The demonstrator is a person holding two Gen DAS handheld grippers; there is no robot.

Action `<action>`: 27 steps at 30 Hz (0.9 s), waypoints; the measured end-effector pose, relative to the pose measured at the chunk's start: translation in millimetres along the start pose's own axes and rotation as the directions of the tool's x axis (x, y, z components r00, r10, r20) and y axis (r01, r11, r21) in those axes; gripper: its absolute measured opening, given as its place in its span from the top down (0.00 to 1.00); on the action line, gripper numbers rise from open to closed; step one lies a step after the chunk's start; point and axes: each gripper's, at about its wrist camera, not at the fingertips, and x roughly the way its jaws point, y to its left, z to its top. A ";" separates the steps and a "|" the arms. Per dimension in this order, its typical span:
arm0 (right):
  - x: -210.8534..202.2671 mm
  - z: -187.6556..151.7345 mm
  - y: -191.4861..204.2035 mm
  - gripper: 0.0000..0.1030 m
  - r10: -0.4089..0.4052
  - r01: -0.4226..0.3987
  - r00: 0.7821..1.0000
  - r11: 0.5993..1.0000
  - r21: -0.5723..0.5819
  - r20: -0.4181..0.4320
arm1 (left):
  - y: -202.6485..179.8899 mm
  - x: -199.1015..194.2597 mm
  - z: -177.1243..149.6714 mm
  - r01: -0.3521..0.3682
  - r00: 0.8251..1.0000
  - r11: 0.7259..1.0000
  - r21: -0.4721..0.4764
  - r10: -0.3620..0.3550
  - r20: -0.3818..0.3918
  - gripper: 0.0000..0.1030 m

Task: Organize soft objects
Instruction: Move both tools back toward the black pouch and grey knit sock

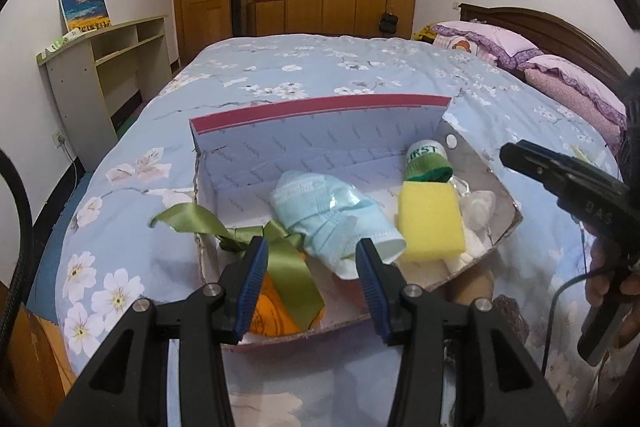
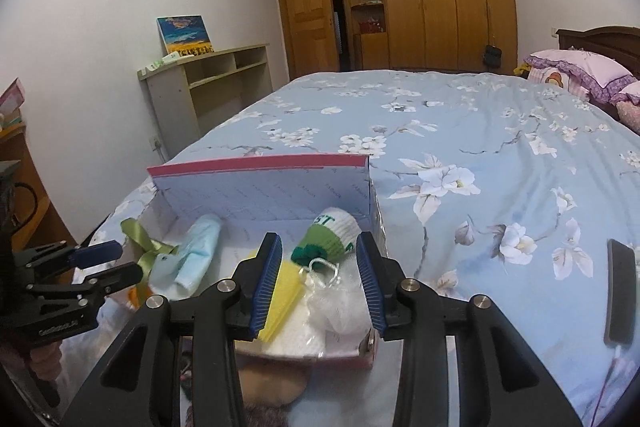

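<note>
An open cardboard box [image 1: 320, 115] lies on the bed with its lid standing up at the back. Inside are a green ribbon [image 1: 200, 223], a light blue cloth [image 1: 328, 219], a yellow sponge [image 1: 430, 219], a green and white sock [image 1: 426, 159], white mesh [image 1: 480, 211] and something orange [image 1: 276, 311]. My left gripper [image 1: 312, 251] hovers open over the box's front left, above the ribbon and cloth, holding nothing. My right gripper [image 2: 319, 243] is open above the sponge [image 2: 286, 287], the sock [image 2: 332, 231] and the white mesh [image 2: 344, 303], with nothing gripped. Each gripper shows in the other's view: the right gripper [image 1: 508, 153], the left gripper [image 2: 116, 263].
The bed [image 2: 480, 147] has a blue flowered cover, with purple pillows [image 1: 500, 39] at its head on the right. A pale shelf unit [image 1: 108, 59] stands by the left wall and a wooden wardrobe [image 2: 440, 7] at the back. A black flat object [image 2: 620, 291] lies on the cover at right.
</note>
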 end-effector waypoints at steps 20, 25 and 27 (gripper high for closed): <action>-48.8 -49.7 25.8 0.61 -0.011 0.007 0.998 0.998 -0.067 -0.063 | -26.8 -17.7 -27.8 0.086 0.995 0.996 0.010 -0.086 -0.046 0.53; -54.0 -62.6 27.9 0.61 -0.019 0.012 0.996 0.997 -0.075 -0.084 | -38.0 -20.5 -34.1 0.118 0.992 0.993 0.029 -0.116 -0.059 0.53; -55.9 -68.3 28.7 0.61 -0.019 0.012 0.996 0.997 -0.076 -0.090 | -43.8 -20.3 -38.0 0.128 0.990 0.991 0.040 -0.125 -0.068 0.53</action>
